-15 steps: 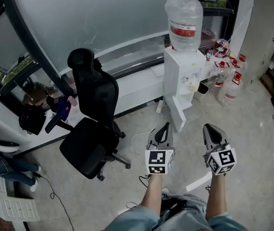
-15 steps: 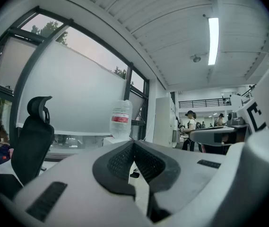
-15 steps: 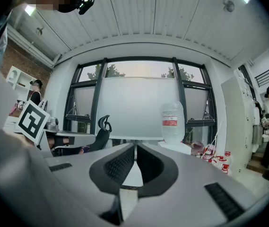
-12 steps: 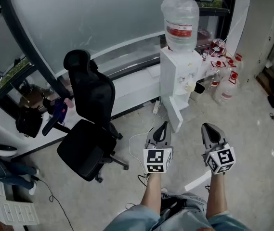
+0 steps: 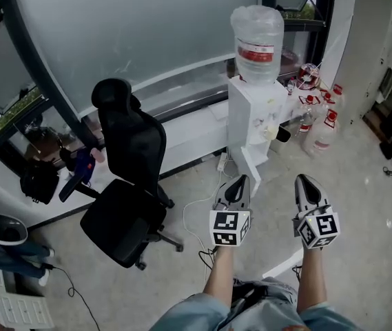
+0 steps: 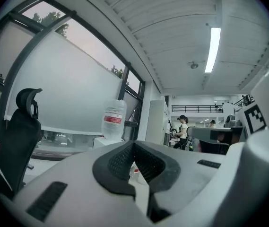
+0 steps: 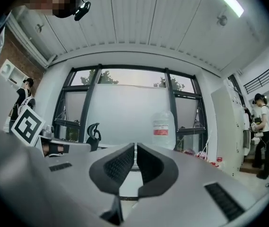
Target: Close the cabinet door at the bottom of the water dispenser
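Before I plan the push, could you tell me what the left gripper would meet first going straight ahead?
Probably the open cabinet door, just ahead of the left gripper; depth is unclear.

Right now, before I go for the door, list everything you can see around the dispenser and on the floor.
water dispenser: one, white, against the window ledge ahead
water bottle: one, clear with a red label, on top of the dispenser
cabinet door: one, white, at the dispenser's bottom, swung open
office chair: one, black, left of the dispenser
plastic bottles: several, clear with red caps, on the floor right of the dispenser
cable: one, white, on the floor between chair and dispenser
bag: one, black, far left by the ledge
left gripper: one, grey, jaws together, empty, short of the door
right gripper: one, grey, jaws together, empty, beside the left
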A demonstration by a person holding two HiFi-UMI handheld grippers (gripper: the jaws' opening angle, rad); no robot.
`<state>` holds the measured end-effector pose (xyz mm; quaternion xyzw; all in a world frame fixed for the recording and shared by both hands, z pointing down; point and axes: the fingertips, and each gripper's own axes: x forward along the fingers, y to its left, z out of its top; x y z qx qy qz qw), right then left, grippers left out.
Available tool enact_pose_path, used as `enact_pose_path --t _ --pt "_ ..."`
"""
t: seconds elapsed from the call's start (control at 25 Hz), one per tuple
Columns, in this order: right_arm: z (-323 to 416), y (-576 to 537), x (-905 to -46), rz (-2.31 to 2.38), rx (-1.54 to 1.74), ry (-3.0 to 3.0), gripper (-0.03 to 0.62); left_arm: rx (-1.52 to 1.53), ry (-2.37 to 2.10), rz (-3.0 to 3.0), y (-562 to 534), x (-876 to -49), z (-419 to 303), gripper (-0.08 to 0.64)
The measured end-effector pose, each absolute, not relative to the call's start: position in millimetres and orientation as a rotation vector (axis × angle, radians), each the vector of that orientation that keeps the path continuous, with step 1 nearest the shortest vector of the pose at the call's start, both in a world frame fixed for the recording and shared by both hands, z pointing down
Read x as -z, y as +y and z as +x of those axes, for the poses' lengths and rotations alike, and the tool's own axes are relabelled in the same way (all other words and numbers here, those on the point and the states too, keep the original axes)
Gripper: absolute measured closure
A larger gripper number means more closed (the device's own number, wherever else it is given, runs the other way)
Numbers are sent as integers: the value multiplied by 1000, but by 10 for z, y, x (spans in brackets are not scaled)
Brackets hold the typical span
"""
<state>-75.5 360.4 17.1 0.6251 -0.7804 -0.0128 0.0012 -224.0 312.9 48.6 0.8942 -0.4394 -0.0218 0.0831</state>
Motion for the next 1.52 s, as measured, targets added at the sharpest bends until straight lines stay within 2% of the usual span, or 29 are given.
enact_pose_path --t 0.6,1.04,1.52 --pt "-714 3494 -118 1988 48 -2459 557 2 -1314 2694 2995 -479 -2274 549" --pt "-325 3075 -116 2023 33 -2496 556 33 -1379 2690 2552 -347 -2138 549" --pt "384 1876 -777 1878 -144 -2506 556 -15 -1415 2540 1544 -1021 -1371 549"
